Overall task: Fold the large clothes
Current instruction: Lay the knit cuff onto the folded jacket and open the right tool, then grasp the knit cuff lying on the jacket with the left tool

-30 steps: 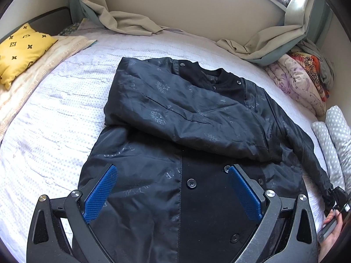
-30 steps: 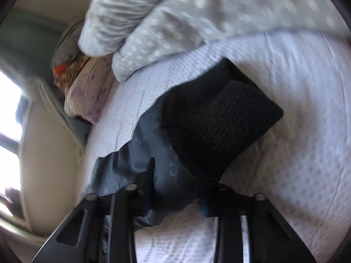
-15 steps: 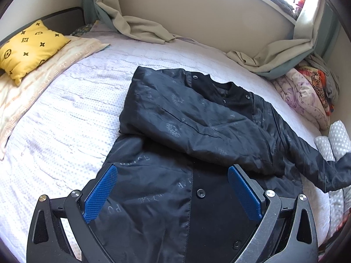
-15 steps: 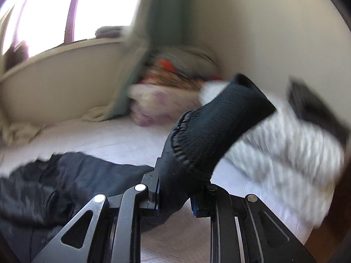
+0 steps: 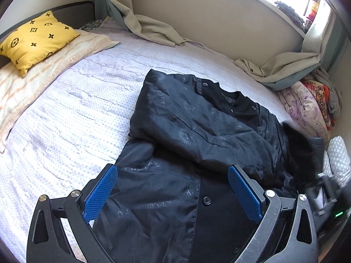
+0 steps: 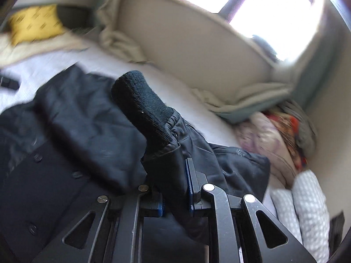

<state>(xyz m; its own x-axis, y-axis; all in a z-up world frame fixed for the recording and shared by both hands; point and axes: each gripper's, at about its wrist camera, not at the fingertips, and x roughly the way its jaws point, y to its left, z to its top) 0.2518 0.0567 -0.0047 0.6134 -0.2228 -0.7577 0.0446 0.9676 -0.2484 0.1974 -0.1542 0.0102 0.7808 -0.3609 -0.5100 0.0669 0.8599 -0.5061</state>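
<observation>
A black jacket lies front up on the white bedspread, one sleeve folded across its chest. My left gripper is open and empty, hovering above the jacket's lower front. My right gripper is shut on the other sleeve just below its knit cuff and holds it raised over the jacket body. In the left wrist view the raised sleeve and right gripper show blurred at the right edge.
A yellow pillow lies at the bed's far left. Beige curtains drape onto the bed along the wall. Folded patterned blankets and a dotted grey quilt pile up at the right.
My right gripper has lifted the sleeve off the bed's right side and swung it in over the jacket. The left gripper has drawn back a little and stays open.
</observation>
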